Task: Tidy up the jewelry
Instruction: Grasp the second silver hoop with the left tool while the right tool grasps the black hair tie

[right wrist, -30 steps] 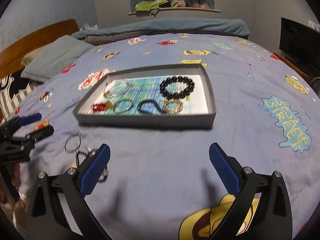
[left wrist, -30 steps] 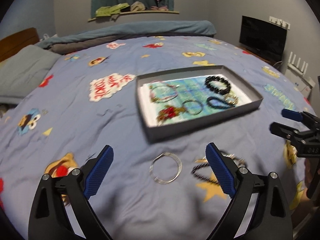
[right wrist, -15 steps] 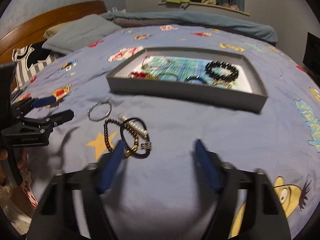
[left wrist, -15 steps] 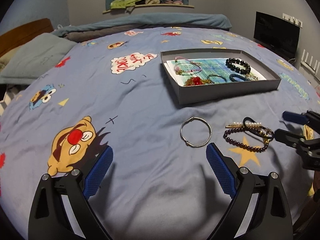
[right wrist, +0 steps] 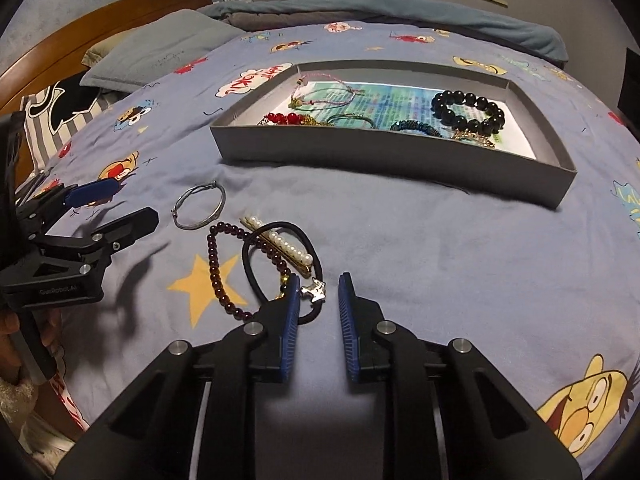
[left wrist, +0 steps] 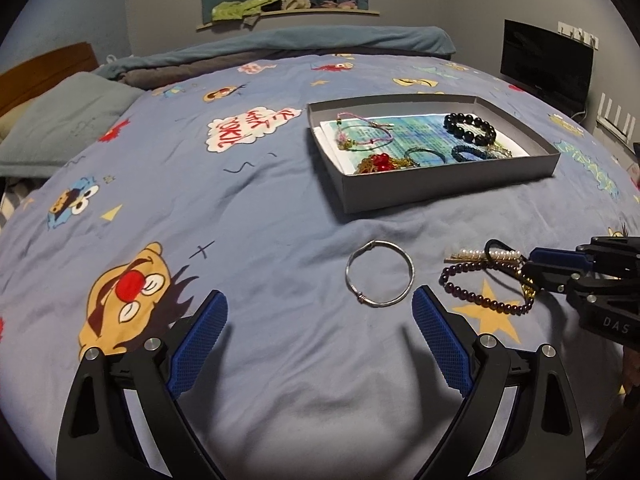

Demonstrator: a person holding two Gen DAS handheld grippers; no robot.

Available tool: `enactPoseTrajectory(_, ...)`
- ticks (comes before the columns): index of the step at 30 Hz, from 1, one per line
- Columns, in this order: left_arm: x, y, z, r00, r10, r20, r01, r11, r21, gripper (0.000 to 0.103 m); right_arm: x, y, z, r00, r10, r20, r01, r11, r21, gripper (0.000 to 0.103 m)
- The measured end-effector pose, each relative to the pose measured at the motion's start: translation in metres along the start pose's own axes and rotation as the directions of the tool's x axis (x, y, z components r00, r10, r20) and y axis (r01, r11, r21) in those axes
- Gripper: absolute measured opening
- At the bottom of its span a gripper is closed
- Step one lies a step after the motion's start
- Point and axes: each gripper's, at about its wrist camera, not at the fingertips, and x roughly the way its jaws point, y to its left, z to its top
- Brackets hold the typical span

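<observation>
A grey tray (left wrist: pixel 440 190) (right wrist: pixel 392 160) on the blue bedspread holds several bracelets. In front of it lie a silver bangle (left wrist: pixel 380 273) (right wrist: pixel 200 210), a dark red bead bracelet (left wrist: pixel 486 288) (right wrist: pixel 218 268), a pearl hair clip (left wrist: pixel 490 255) (right wrist: pixel 286 248) and a black hair tie (right wrist: pixel 280 264) with a small silver charm (right wrist: pixel 314 291). My left gripper (left wrist: pixel 318 316) is wide open and empty, just short of the bangle. My right gripper (right wrist: pixel 319 292) (left wrist: pixel 538 270) is partly closed, its fingers on either side of the charm and the tie's near edge, not clamped.
Grey pillows (left wrist: pixel 60 128) lie at the left by a wooden headboard (right wrist: pixel 80 60). A folded teal duvet (left wrist: pixel 300 46) lies across the far end of the bed. A black monitor (left wrist: pixel 546 68) stands at the right. Cartoon prints cover the bedspread.
The right gripper has moved down to the jewelry pile and narrowed around the hair tie's charm. The left gripper has pulled back from the tray and stays open before the bangle.
</observation>
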Motion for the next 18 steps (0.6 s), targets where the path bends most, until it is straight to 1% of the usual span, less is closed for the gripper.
enactPoseTrajectory(1,0.001,-0.001,0.001,1.0,-0.002,0.0,0.002,1.0,0.002,0.092,0.0,0.0,0.0,1.0,0.002,0.003,-0.002,1.0,0.0,0.02)
enactPoseTrajectory(3,0.002,-0.002,0.003,1.0,-0.003,0.004,0.003,1.0,0.0,0.091,-0.002,-0.001,0.0,1.0,0.011,0.012,-0.011,1.0,0.002,0.013)
enactPoseTrajectory(6,0.004,-0.003,0.005,1.0,-0.012,0.003,0.012,1.0,-0.007,0.091,-0.009,-0.002,-0.002,0.999,0.036,0.039,-0.037,0.999,0.012,0.013)
enactPoseTrajectory(10,0.007,-0.006,0.005,1.0,-0.019,0.004,0.019,1.0,-0.001,0.09,-0.021,-0.006,0.0,0.996,0.04,0.075,-0.042,0.999,0.021,0.013)
enactPoseTrajectory(12,0.011,-0.009,0.005,1.0,-0.028,-0.004,0.028,1.0,0.008,0.085,-0.027,-0.011,0.001,0.995,0.032,0.094,-0.035,0.999,0.031,0.013)
enactPoseTrajectory(13,0.013,-0.011,0.005,0.999,-0.032,-0.009,0.032,0.999,0.011,0.085,-0.03,-0.014,0.002,0.995,0.027,0.1,-0.031,0.999,0.038,0.013)
enactPoseTrajectory(14,0.016,-0.012,0.005,0.999,-0.038,-0.015,0.038,0.999,0.013,0.081,-0.032,-0.017,0.002,0.994,0.024,0.103,-0.029,0.999,0.045,0.013)
enactPoseTrajectory(15,0.019,-0.013,0.005,0.999,-0.045,-0.022,0.045,0.999,0.016,0.075,-0.033,-0.02,0.003,0.994,0.022,0.104,-0.027,0.998,0.05,0.013)
enactPoseTrajectory(18,0.025,-0.016,0.005,0.997,-0.073,-0.036,0.074,0.997,0.024,0.067,-0.036,-0.029,0.002,0.994,0.013,0.11,-0.02,0.998,0.067,0.013)
